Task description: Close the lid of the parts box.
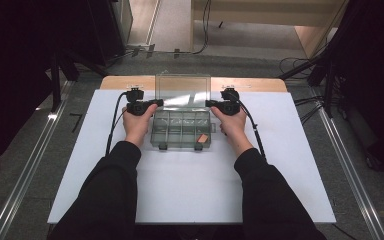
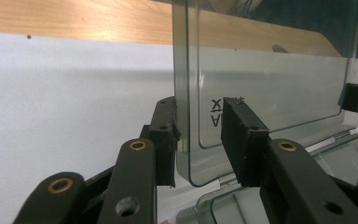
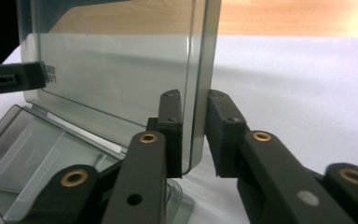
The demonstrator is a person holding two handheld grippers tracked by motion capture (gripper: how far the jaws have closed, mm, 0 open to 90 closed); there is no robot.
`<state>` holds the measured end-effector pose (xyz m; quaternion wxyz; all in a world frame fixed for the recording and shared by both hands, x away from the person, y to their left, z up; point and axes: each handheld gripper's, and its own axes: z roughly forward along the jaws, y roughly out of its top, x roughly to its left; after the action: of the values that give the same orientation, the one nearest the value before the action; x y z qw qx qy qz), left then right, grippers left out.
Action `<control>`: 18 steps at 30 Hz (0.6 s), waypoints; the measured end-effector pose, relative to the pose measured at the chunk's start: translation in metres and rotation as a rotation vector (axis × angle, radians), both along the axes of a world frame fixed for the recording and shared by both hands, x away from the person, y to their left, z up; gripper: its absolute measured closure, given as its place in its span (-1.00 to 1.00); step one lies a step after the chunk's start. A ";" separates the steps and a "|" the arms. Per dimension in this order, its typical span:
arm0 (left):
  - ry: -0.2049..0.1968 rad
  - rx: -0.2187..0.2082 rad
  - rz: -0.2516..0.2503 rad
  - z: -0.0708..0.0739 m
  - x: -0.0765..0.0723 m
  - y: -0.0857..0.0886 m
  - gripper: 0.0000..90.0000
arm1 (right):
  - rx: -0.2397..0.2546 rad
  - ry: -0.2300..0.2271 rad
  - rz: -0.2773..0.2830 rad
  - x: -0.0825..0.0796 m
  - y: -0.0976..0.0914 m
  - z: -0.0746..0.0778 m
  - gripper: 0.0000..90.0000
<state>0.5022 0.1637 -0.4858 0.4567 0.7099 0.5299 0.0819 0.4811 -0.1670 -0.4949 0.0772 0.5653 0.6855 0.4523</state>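
Here your two grippers stood at either end of the lid (image 1: 182, 90), which rose upright from the back edge of the box (image 1: 182, 129) mid-table, its long axis running across you. The left gripper (image 2: 199, 135) had the lid's side edge between its jaws, one pad touching, the other apart. The right gripper (image 3: 194, 126) bracketed the opposite edge, nearly pinching it. An orange piece (image 1: 203, 137) lay in the tray; nothing blocked the lid's swing forward.

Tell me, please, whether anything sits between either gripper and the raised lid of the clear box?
Nothing visible does. The left gripper straddles the left edge of the lid, and the right gripper straddles its right edge, above the open box.
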 end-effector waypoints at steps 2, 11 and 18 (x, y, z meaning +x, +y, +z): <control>-0.008 -0.005 -0.004 0.001 -0.002 0.001 0.51 | -0.021 -0.020 -0.005 -0.003 0.000 0.002 0.83; -0.061 0.005 0.006 0.011 -0.006 0.007 0.59 | -0.084 -0.110 0.018 -0.012 0.002 0.002 0.85; -0.097 -0.004 0.008 0.020 -0.004 0.010 0.75 | -0.107 -0.146 0.030 -0.014 0.002 0.001 0.85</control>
<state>0.4986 0.1742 -0.4656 0.4828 0.7021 0.5101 0.1171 0.4668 -0.1650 -0.4936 0.1503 0.5155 0.7096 0.4563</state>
